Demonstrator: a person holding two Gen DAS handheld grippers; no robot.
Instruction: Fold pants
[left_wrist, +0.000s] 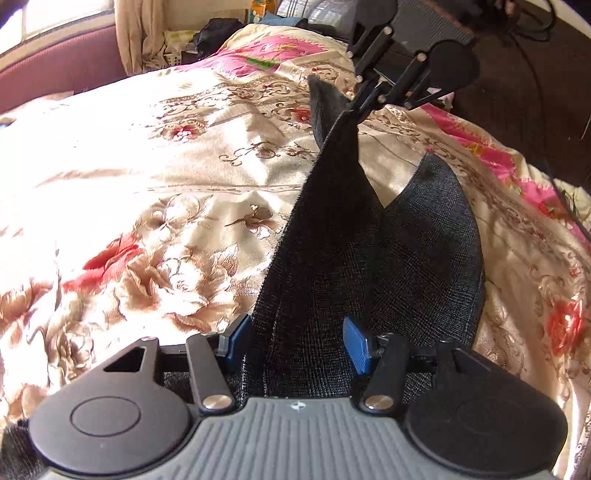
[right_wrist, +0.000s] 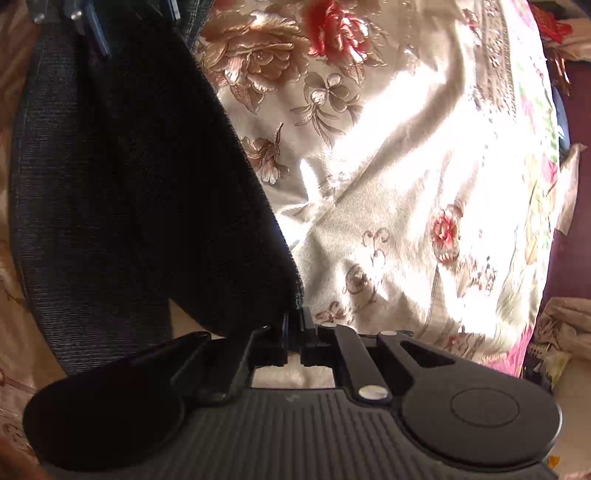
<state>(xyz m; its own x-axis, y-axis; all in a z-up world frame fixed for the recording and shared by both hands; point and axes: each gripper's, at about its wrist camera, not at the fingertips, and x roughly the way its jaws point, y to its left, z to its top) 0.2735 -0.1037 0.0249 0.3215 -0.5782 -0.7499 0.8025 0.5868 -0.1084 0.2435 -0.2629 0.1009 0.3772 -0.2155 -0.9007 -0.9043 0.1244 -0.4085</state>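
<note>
Dark grey pants (left_wrist: 332, 258) lie on a floral satin bedspread (left_wrist: 147, 166), one leg flat and the other pulled up into a taut strip. My left gripper (left_wrist: 297, 339) is open, its blue pads (left_wrist: 356, 345) standing either side of the cloth near the wide end. My right gripper (left_wrist: 355, 110) hangs above the far end, shut on the hem of the raised leg. In the right wrist view the black fingers of the right gripper (right_wrist: 295, 332) pinch the edge of the pants (right_wrist: 129, 184), which drape away to the upper left over the bedspread (right_wrist: 406, 147).
A maroon bed frame (left_wrist: 62, 66) and a cream curtain (left_wrist: 140, 33) border the far left. Piled clothes and boxes (left_wrist: 214, 33) sit beyond the bed. Dark floor with cables (left_wrist: 535, 74) lies off the right edge. Bright sunlight washes the left of the spread.
</note>
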